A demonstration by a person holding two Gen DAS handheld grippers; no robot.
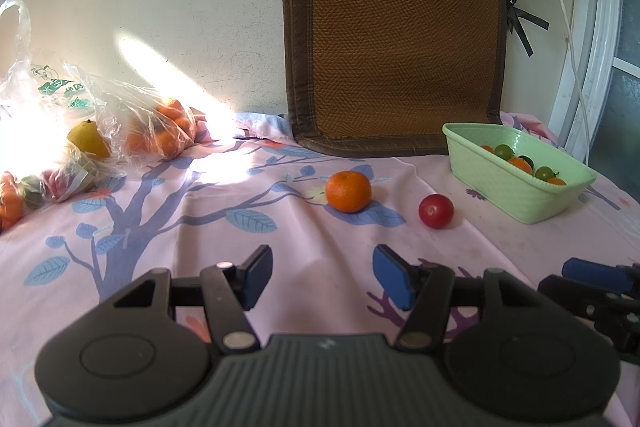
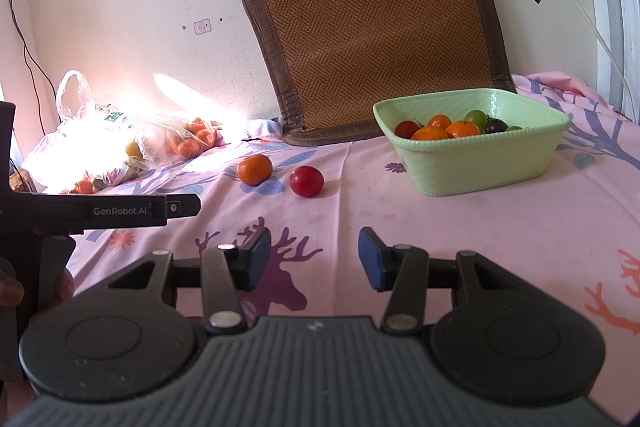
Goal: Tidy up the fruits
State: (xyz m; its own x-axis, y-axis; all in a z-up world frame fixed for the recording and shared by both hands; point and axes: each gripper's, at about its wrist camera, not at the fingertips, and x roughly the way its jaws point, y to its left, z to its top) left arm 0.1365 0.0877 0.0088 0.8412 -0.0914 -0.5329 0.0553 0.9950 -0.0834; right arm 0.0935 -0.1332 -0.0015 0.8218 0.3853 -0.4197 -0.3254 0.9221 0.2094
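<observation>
Both claws, left (image 1: 322,277) and right (image 2: 314,259), spread empty; tangerine (image 1: 348,191) lies well ahead.

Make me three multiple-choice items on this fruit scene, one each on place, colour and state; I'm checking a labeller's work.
1. Where does the red tomato lie?
A. In the basket
B. On the cloth between the loose orange and the green basket
C. Inside the plastic bag

2. What colour is the basket?
A. Light green
B. Blue
C. Brown

3. How does the right gripper stand?
A. Shut on the orange
B. Shut on the tomato
C. Open, nothing between its pads

Key: 1 B, the tomato sits on the pink cloth with the orange on one side and the basket on the other; 2 A, its walls are pale green; 3 C, only cloth shows between the blue pads.
</observation>
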